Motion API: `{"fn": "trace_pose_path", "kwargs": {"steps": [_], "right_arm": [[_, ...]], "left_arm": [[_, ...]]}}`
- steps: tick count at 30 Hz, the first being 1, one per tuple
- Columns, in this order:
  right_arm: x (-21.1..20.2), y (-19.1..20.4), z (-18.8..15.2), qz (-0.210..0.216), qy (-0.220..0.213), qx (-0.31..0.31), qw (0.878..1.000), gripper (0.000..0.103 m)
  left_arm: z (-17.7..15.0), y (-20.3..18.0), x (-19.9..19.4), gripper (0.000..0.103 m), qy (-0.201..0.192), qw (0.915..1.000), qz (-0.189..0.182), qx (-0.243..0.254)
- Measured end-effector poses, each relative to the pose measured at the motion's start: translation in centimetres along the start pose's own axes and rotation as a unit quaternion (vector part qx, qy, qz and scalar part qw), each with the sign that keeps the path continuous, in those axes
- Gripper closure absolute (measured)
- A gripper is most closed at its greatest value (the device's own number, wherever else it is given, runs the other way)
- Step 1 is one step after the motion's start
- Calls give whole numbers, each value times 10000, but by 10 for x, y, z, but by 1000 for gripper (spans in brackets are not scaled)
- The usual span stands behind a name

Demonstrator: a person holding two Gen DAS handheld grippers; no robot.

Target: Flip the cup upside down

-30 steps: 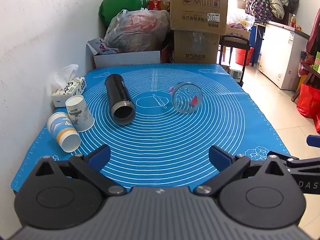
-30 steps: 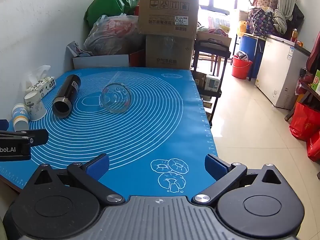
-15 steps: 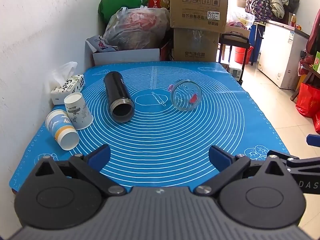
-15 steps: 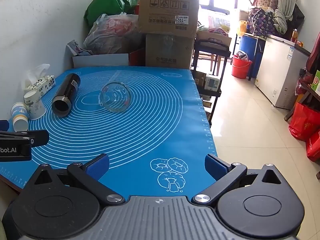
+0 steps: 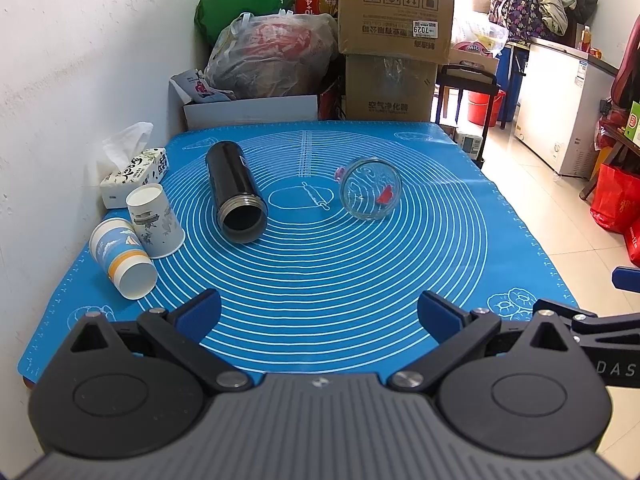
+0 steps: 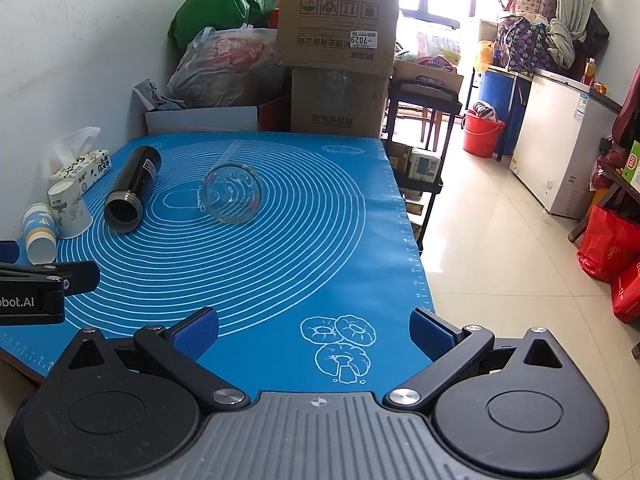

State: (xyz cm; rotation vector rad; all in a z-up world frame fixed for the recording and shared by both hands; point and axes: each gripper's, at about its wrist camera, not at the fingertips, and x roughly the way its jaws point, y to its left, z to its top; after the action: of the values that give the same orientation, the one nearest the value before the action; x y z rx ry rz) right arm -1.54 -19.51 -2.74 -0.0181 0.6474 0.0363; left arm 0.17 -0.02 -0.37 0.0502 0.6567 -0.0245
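Left wrist: blue mat (image 5: 320, 280) on table, cardboard boxes (image 5: 394, 40) behind; both hand-held grippers spread, empty.

White sticker on the upper brown cardboard box (image 6: 338, 20) — "7029", black side arm of the left gripper (image 6: 316, 332) — "bot.AI", black arm at the left wrist view's right edge — "DAS", cardboard box lettering upside down, unread.
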Motion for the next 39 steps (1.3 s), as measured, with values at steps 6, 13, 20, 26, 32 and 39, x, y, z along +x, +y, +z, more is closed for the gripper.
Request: {"fn": "trace_pose_path", "kwargs": {"steps": [6,13,20,26,32,39], "right_arm": [[0,0,-1,-6,8,-4,10000,0],[1,0,-1,-7,18,-3,10000,0],[3,-1,-3,-13,32,6,10000,0],[3,-1,-3,-12,35,8,10000,0],[3,-1,-2,-14,35,9,10000,0],[7,-5,-4,-25,29,55,10000,0]], "left_arm": [[-3,-2,0,0,10,10000,12,4],[-2,-3,0,0,40,10000,1,33],[-2,-3,0,0,62,10000,-2,35],[-2,-3,1,0,72,10000,-5,43],[-3,-3,1,0,67,10000,-7,43],[-2,-3,2,0,73,10000,-13,67]]}}
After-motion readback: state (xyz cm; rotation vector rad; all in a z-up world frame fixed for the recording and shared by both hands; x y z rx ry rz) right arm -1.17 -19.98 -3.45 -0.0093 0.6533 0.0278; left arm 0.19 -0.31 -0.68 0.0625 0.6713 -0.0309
